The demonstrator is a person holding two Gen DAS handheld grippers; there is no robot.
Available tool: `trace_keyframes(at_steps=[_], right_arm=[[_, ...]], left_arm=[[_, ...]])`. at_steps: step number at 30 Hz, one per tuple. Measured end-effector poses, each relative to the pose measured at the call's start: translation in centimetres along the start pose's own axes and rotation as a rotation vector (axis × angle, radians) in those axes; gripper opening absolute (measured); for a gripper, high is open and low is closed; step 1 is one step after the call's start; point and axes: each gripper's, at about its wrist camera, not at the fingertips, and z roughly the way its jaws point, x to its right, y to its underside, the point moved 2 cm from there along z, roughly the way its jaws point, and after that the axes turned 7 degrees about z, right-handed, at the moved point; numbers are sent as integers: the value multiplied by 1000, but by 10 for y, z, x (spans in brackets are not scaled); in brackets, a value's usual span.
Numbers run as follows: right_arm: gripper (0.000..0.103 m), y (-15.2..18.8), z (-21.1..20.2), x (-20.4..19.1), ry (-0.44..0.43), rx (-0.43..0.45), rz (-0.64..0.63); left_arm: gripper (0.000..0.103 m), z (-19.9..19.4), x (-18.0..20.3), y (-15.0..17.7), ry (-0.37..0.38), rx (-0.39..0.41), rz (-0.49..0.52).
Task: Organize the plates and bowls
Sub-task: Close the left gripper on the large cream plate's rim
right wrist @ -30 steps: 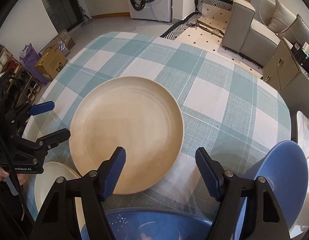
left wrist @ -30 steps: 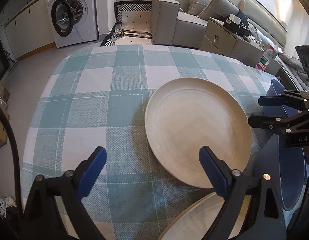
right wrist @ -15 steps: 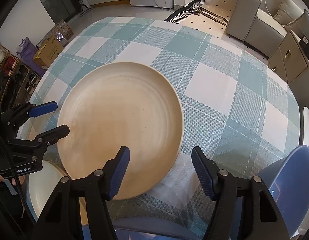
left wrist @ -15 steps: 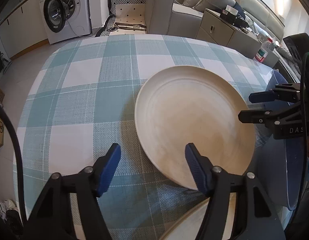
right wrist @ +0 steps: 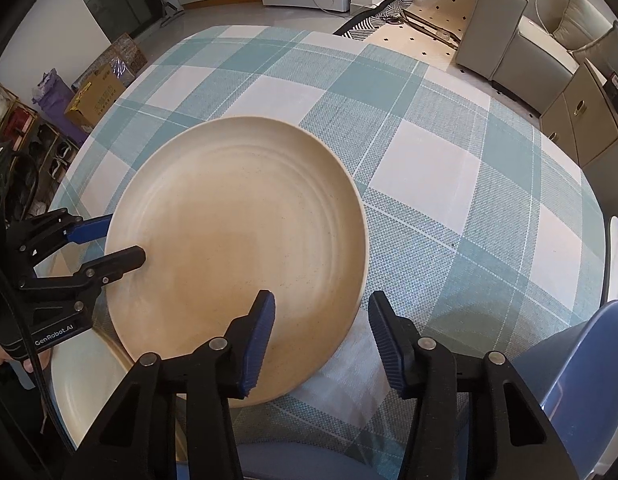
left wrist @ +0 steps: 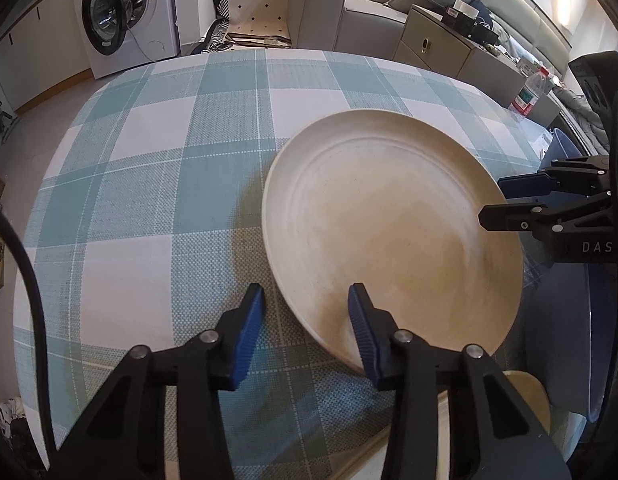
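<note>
Item: large beige plate, round, matte, faint concentric rings, shallow raised rim; lies on the teal-and-white checked tablecloth. Left gripper and right gripper each straddle its near rim, jaws part-open, not clamped.

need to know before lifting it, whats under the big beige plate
The big beige plate rests on the checked tablecloth. Its near-left edge overlaps a second cream plate. Whatever else lies beneath its middle is covered.
</note>
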Motion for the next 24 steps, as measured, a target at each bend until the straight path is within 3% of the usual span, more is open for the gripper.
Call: trace_keyframes(at_steps=[8,24], right_arm=[[40,2,2,0,10,2,-2],[40,5,-13,-2,27,56,-4]], left_arm=[[27,2,5,-1,3,-4,28],[27,-6,7,-3,-20,22,29]])
